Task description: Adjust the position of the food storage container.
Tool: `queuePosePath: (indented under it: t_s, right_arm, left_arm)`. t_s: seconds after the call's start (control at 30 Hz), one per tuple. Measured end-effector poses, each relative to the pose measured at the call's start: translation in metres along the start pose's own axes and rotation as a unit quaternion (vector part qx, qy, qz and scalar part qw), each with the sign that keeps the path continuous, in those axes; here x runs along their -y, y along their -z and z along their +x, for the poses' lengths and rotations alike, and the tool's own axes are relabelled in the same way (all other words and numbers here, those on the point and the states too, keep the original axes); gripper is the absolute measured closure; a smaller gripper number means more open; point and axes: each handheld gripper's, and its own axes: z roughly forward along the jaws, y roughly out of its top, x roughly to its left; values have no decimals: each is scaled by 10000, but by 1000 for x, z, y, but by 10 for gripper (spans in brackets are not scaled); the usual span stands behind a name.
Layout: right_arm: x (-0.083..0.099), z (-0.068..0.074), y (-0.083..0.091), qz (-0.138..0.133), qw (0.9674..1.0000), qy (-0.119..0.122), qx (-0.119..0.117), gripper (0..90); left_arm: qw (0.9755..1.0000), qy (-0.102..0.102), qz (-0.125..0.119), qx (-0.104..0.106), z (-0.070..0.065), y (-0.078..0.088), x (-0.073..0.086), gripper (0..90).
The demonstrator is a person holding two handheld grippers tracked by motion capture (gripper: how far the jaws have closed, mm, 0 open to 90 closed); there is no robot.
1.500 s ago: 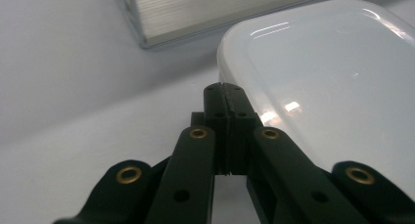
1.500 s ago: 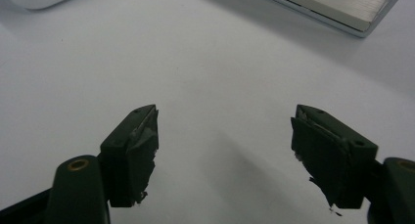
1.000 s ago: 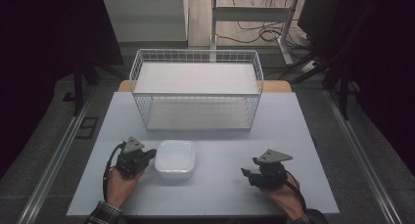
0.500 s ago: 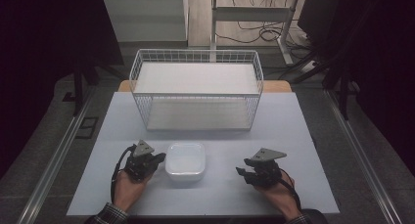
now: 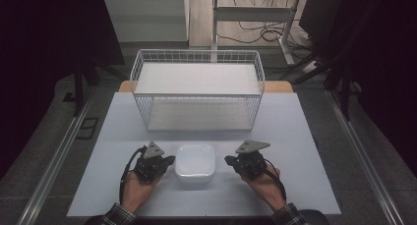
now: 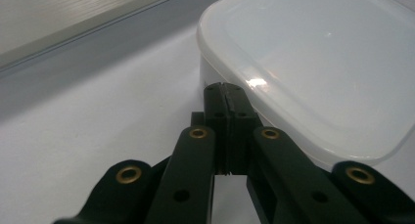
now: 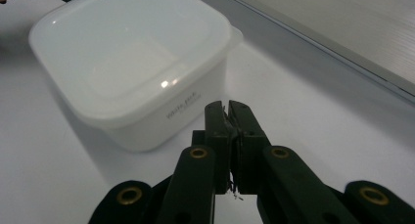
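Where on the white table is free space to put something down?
Bare patches on the white table: left and right of the white wire basket, and the strip between the basket and the white lidded plastic container. Crowded: the front, where both grippers flank the container.

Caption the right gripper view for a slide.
Shut hand-held gripper poised beside a lidded white container on the white table.

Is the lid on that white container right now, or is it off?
On. The translucent lid sits flat across the white container, its rim overhanging the walls all round.
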Motion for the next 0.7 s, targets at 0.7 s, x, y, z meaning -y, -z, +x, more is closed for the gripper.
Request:
queuePosePath:
  t_s: [0.7]
  right_arm:
    - [10,3,4,199,9996,29,174,859]
  left_arm:
    - [9996,-217,-92,140,-18,-11,-9,898]
